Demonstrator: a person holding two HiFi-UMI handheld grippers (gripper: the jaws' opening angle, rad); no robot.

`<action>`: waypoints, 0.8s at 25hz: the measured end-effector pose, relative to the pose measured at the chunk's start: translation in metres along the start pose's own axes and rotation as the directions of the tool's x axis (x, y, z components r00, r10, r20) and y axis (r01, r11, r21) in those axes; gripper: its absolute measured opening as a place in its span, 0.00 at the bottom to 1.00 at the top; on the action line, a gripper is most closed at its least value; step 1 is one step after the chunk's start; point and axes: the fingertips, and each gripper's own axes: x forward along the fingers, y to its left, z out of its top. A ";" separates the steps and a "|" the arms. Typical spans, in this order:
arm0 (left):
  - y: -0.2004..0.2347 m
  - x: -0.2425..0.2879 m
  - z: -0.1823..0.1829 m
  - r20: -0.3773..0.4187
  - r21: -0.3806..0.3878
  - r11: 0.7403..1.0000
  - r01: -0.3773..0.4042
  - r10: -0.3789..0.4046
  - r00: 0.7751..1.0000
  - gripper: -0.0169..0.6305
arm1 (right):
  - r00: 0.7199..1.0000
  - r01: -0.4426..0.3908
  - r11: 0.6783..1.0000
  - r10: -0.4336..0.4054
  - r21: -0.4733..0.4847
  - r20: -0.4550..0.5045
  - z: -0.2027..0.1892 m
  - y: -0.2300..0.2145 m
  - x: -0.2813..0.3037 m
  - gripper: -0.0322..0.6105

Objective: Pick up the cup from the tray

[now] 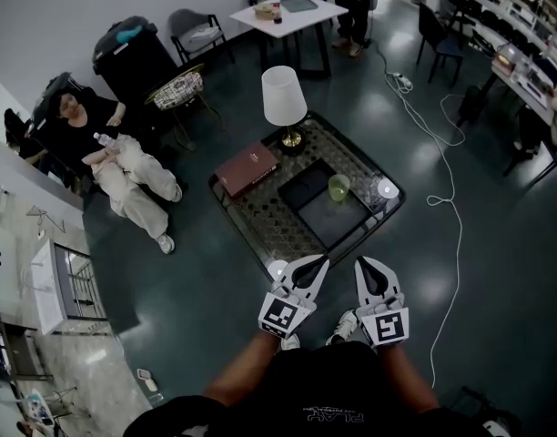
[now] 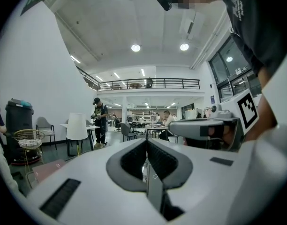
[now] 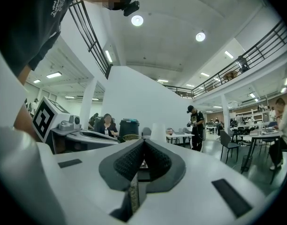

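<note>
The low rectangular surface [image 1: 251,233], dark-framed with a patterned top, stands cornerwise on a dark teal floor. Its near corner comes close to the two hand-held grippers. Bare floor runs along its left side up to a seated person in a black top [image 1: 110,157]. On the right, the floor is crossed only by a thin white cable [image 1: 453,209]. On the far part of the top stands a lamp with a white shade and brass foot [image 1: 284,98]. Just in front of it, to the left, lies a reddish-brown book [image 1: 247,167].

The small pale green translucent cup [image 1: 339,188] stands upright with its mouth up on the flat dark rectangular tray [image 1: 335,222]. It sits at the tray's far right part. A small round white object [image 1: 386,188] is near it, by the right corner of the top.

Both hand-held grippers are held above the floor on the near side of the surface, well apart from the cup, with the tray between. The left hand-held gripper [image 1: 317,264] [image 2: 146,146] has its jaws fully together and nothing in them. The right hand-held gripper [image 1: 363,264] [image 3: 142,146], just beside it, also has its jaws closed and empty. The cup lies beyond both tips, closer to the line of the right one.
</note>
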 end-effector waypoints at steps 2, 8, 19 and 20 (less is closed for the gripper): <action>-0.002 0.010 0.001 -0.008 -0.001 1.000 -0.009 0.009 1.000 0.05 | 1.000 -0.010 1.000 0.010 0.008 -0.001 0.001 -0.011 0.001 0.07; -0.008 0.033 0.003 -0.029 -0.001 0.999 -0.048 0.048 0.998 0.05 | 0.999 -0.045 0.999 0.044 0.031 0.005 -0.004 -0.037 0.001 0.07; -0.017 0.063 0.007 -0.035 -0.006 0.993 -0.121 0.120 0.992 0.05 | 0.994 -0.110 0.993 0.109 0.038 0.031 -0.009 -0.072 -0.003 0.07; -0.017 0.066 0.008 -0.034 -0.004 0.993 -0.121 0.121 0.992 0.05 | 0.993 -0.112 0.993 0.111 0.037 0.027 -0.011 -0.074 -0.003 0.07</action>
